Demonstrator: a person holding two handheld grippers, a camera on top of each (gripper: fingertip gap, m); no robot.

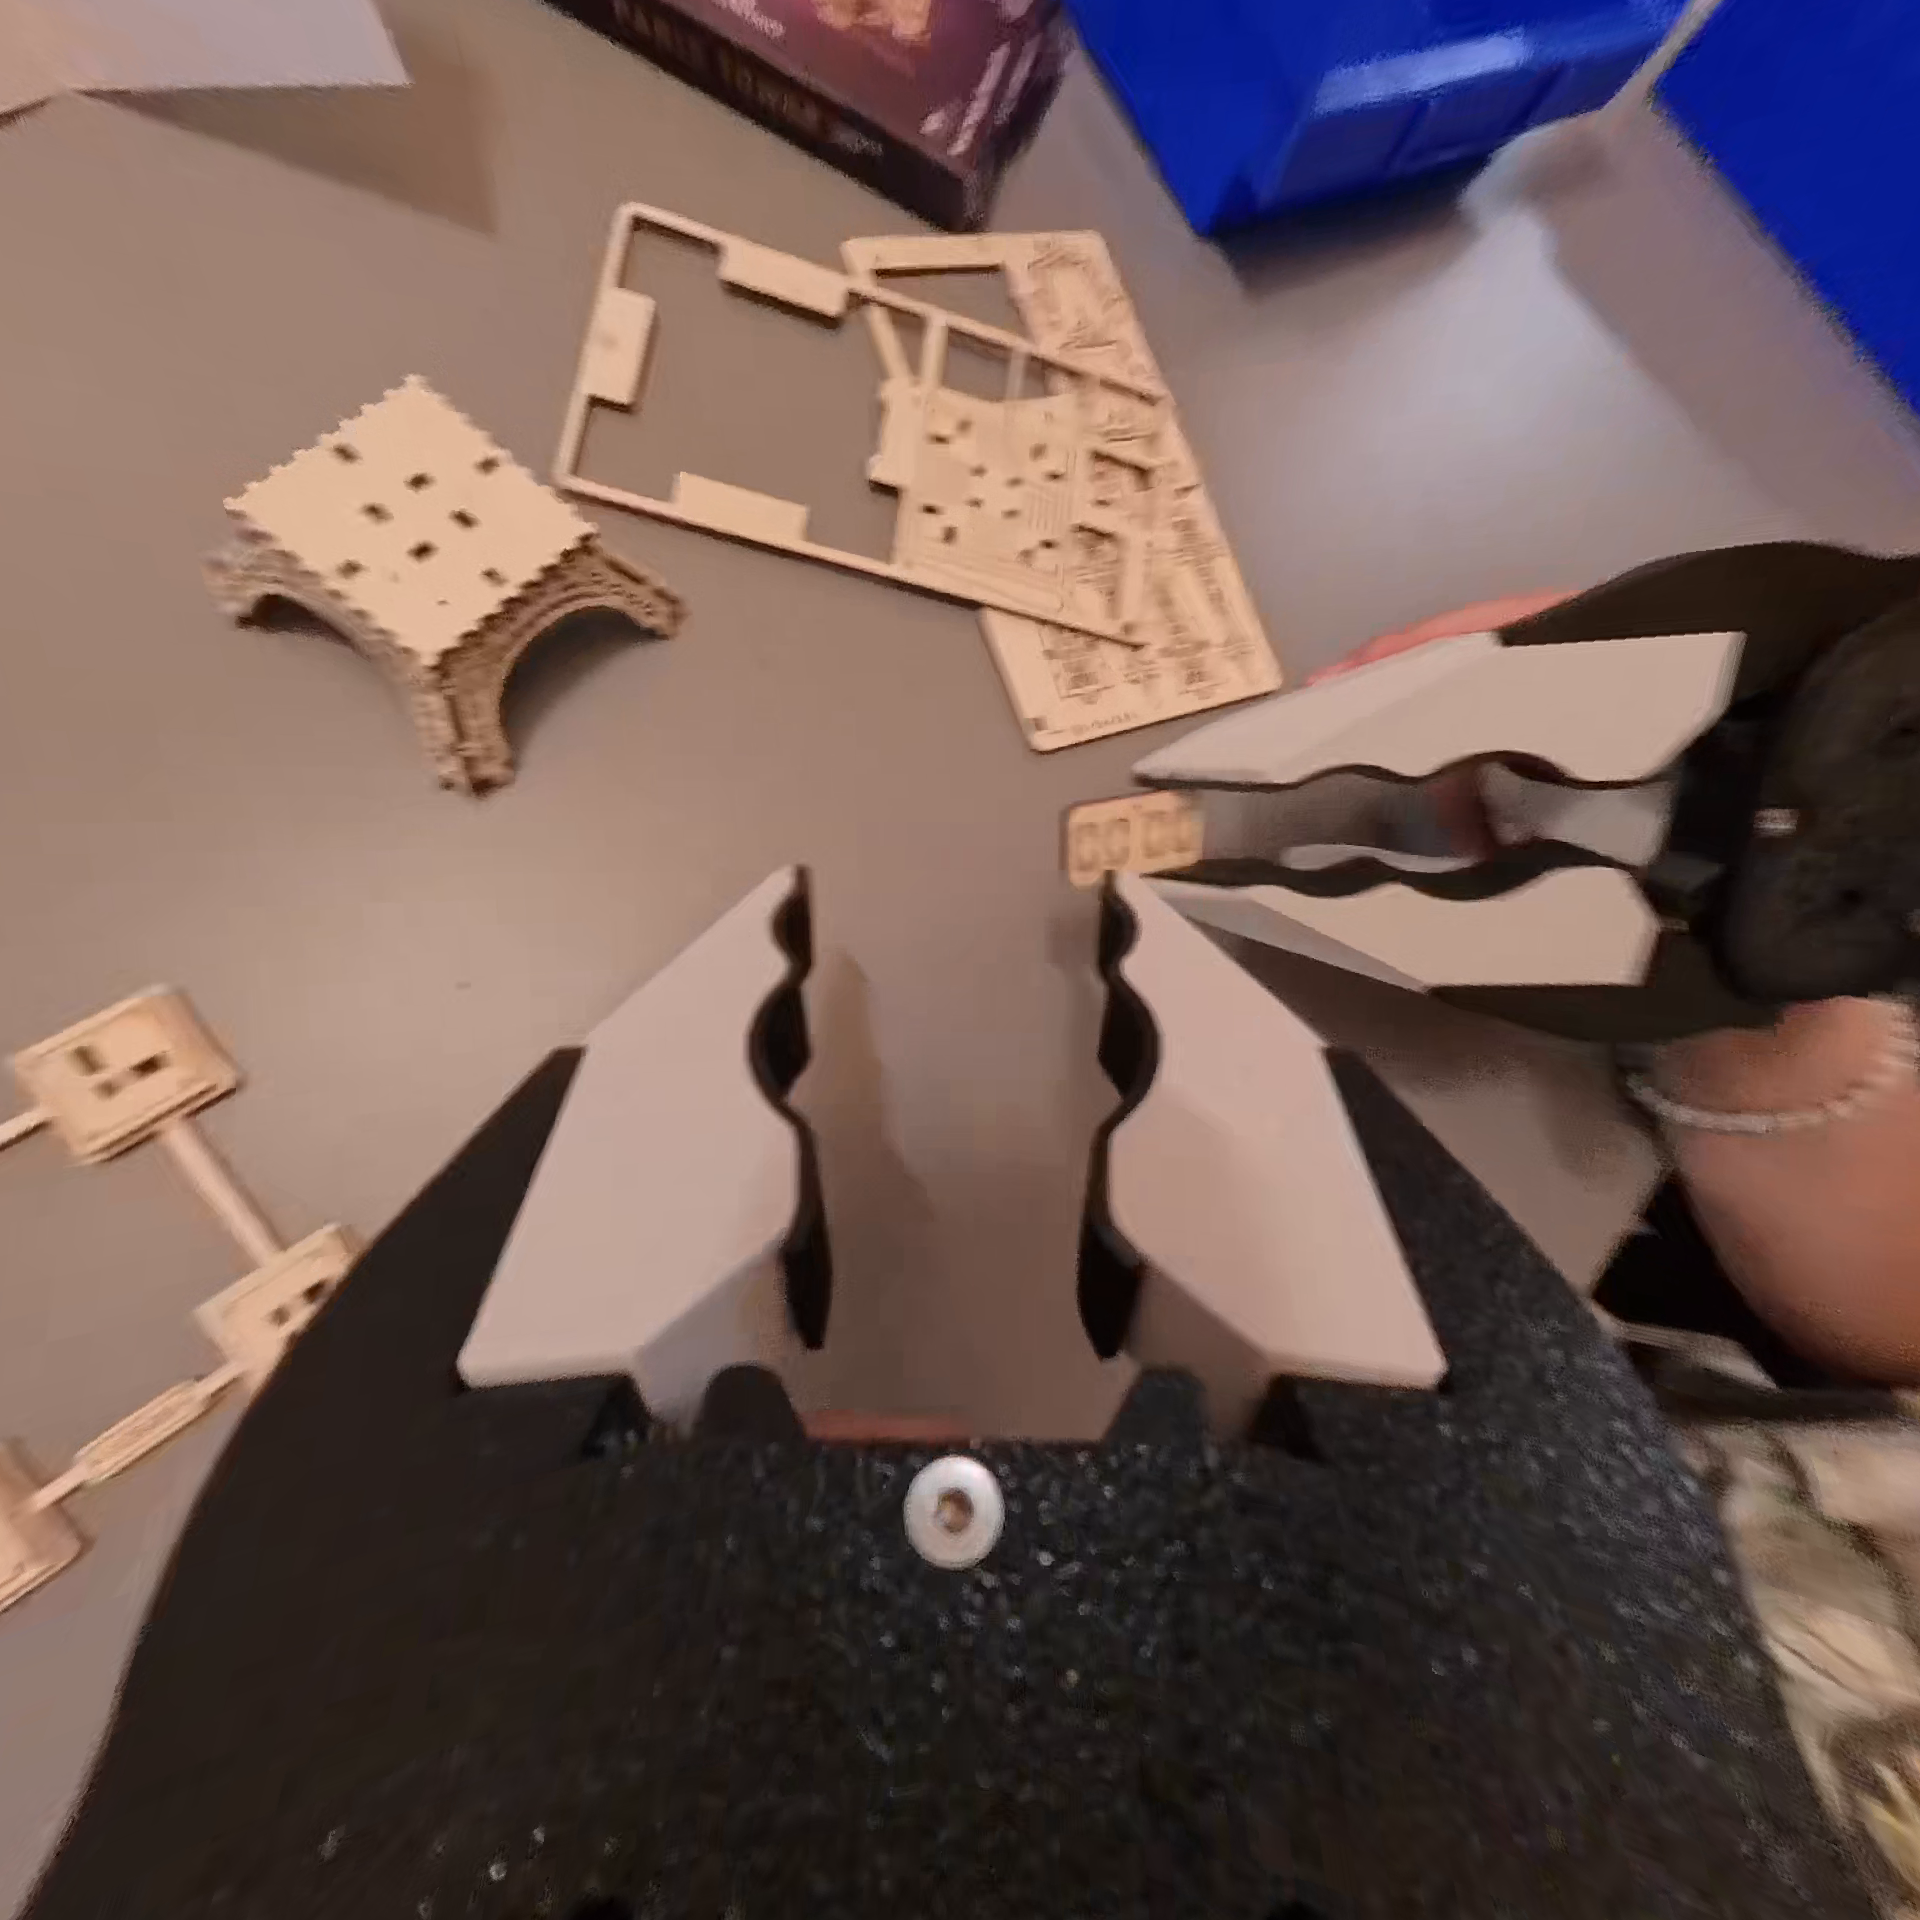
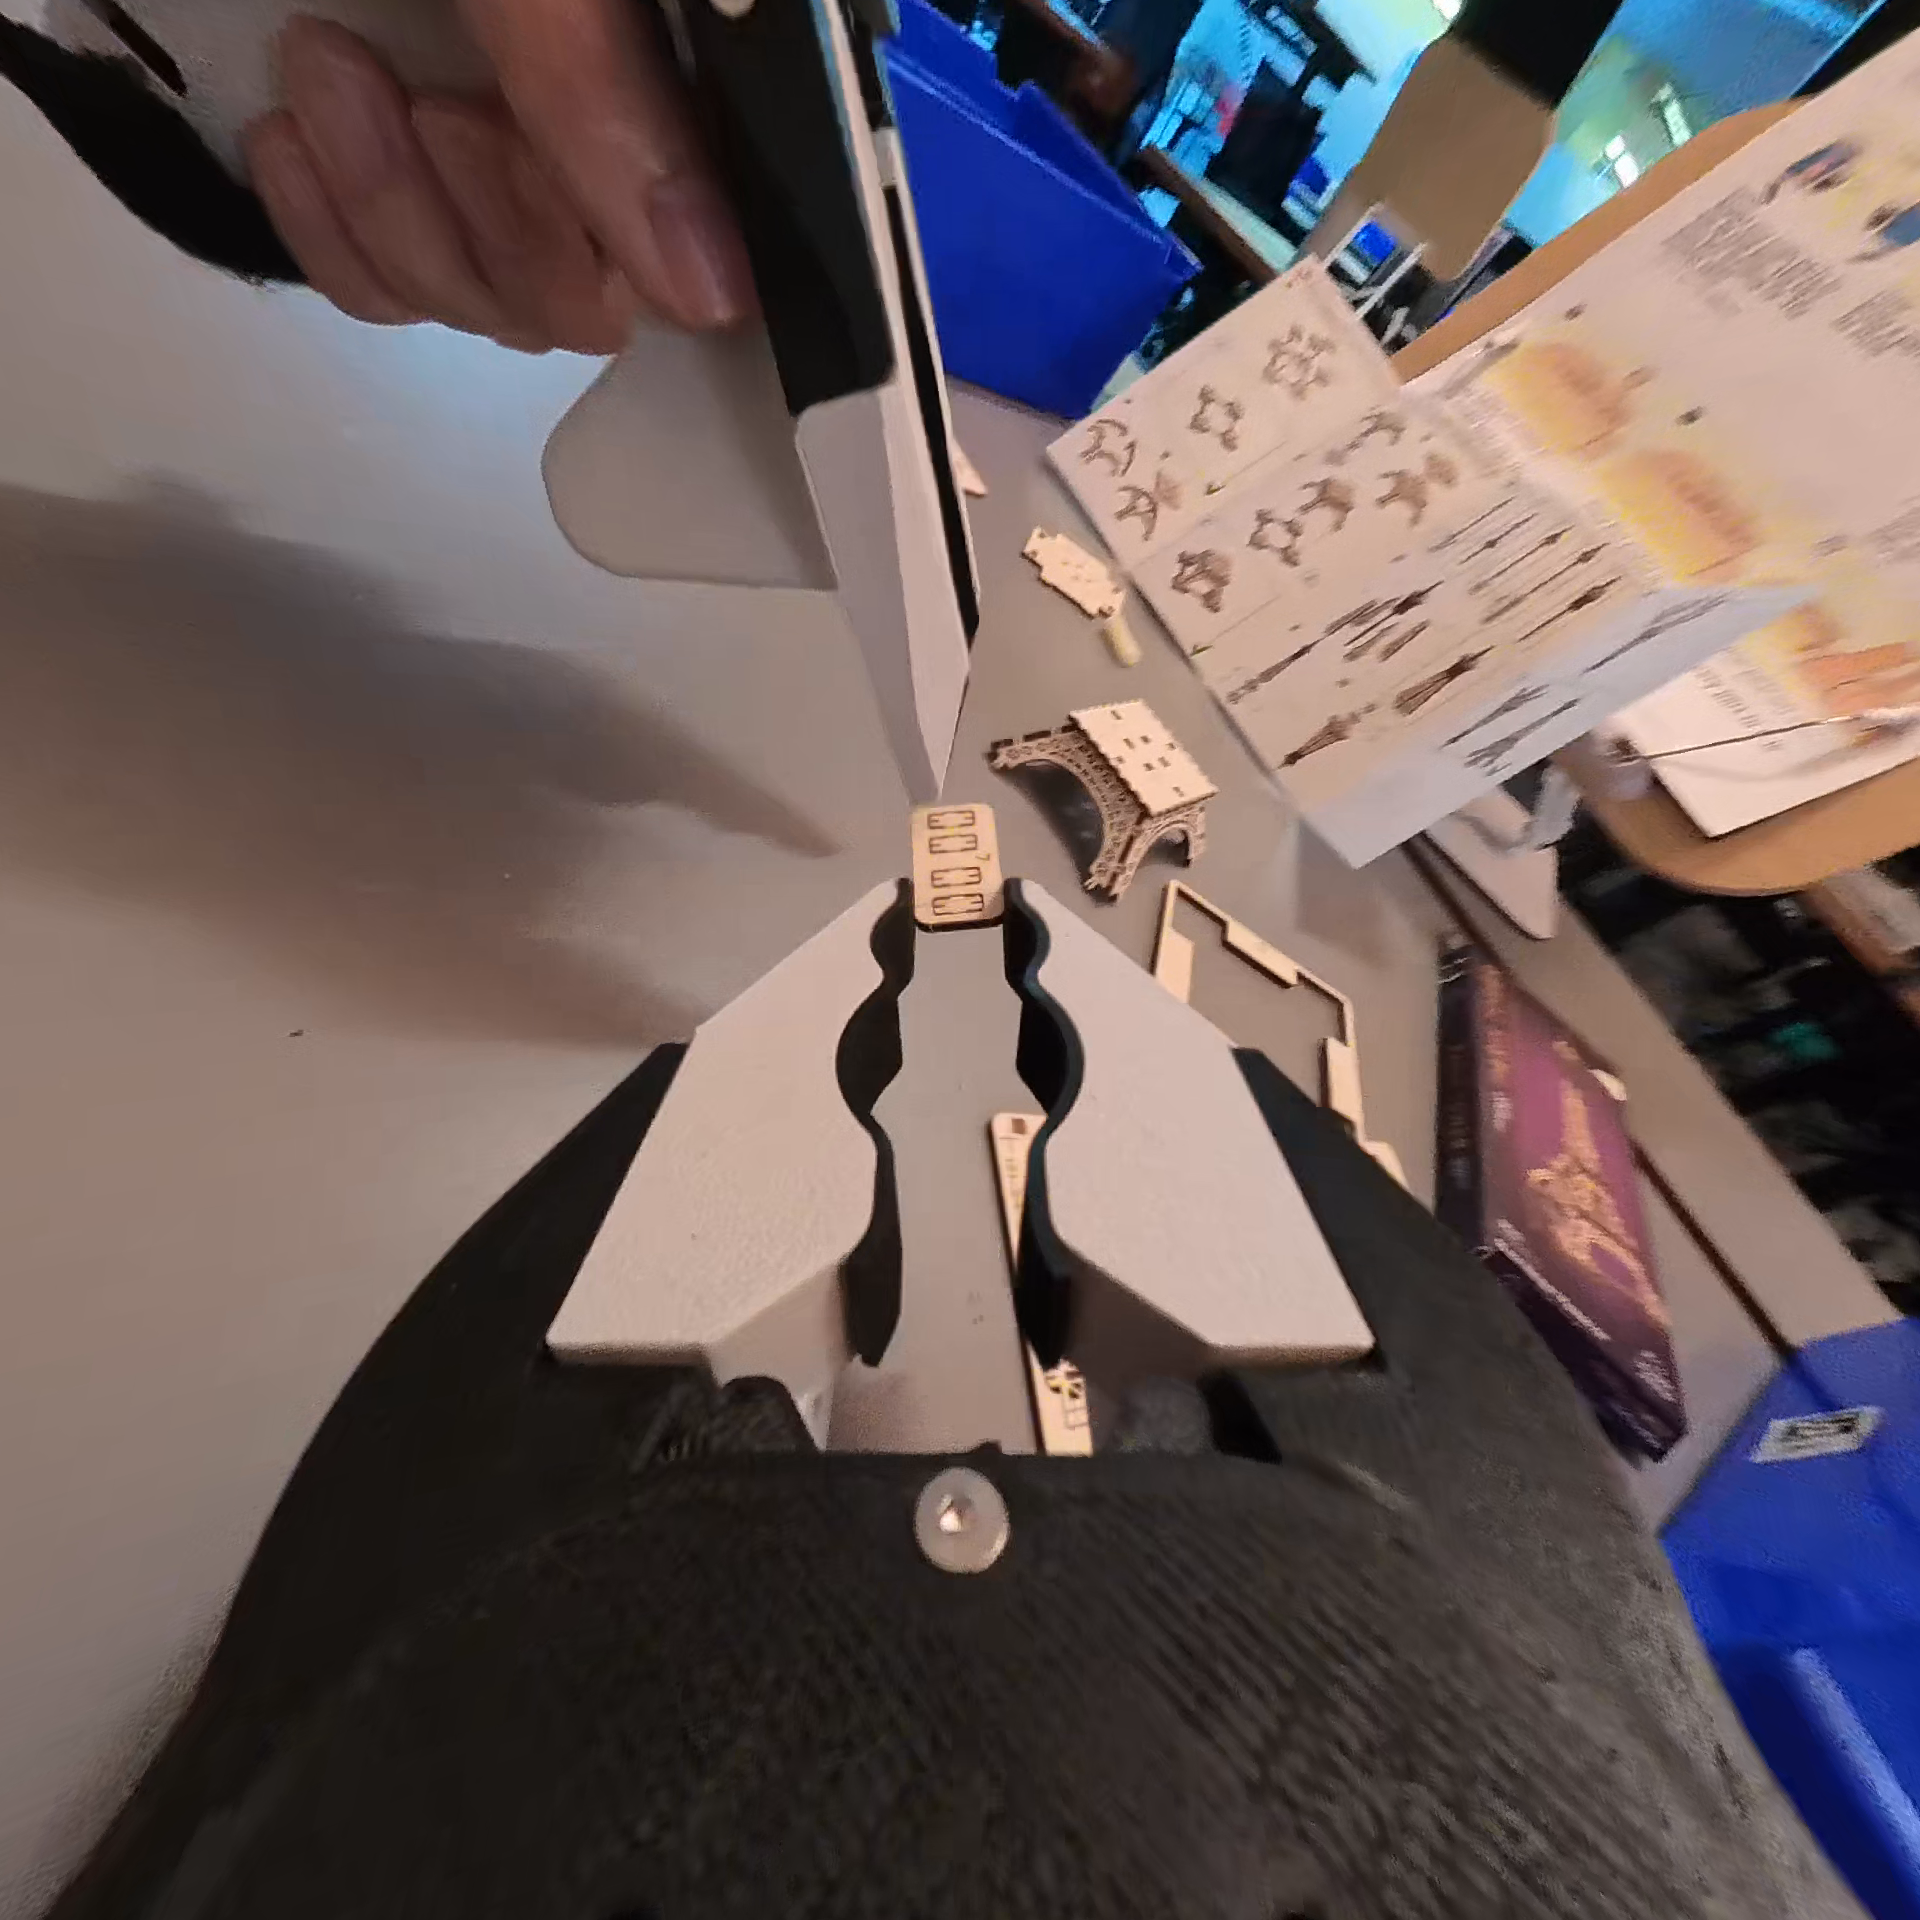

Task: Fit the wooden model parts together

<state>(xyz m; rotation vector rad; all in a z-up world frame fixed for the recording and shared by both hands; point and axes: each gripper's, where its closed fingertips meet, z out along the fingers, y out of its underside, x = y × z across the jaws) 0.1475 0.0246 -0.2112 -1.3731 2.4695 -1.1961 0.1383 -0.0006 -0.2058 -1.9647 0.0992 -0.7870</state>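
Observation:
My right gripper (image 2: 956, 902) is shut on a small flat wooden plate (image 2: 958, 864) with slot cutouts, which sticks out past its tips above the grey table. In the left wrist view the right gripper (image 1: 1184, 831) comes in from the right with the plate (image 1: 1117, 840) just beyond my left fingertip (image 1: 1127, 925). My left gripper (image 1: 954, 904) is open and empty, its tips close to the plate. In the right wrist view the left gripper (image 2: 940, 748) points down just above the plate. The assembled arched tower base (image 1: 436, 561) stands on the table to the left, and it also shows in the right wrist view (image 2: 1117, 790).
Punched-out wooden sheets (image 1: 883, 447) lie behind the grippers. Linked wooden parts (image 1: 125, 1070) lie at the left. A purple box (image 1: 862, 94) and blue bins (image 1: 1351, 94) stand at the back. An instruction sheet (image 2: 1455, 540) stands beyond the tower base.

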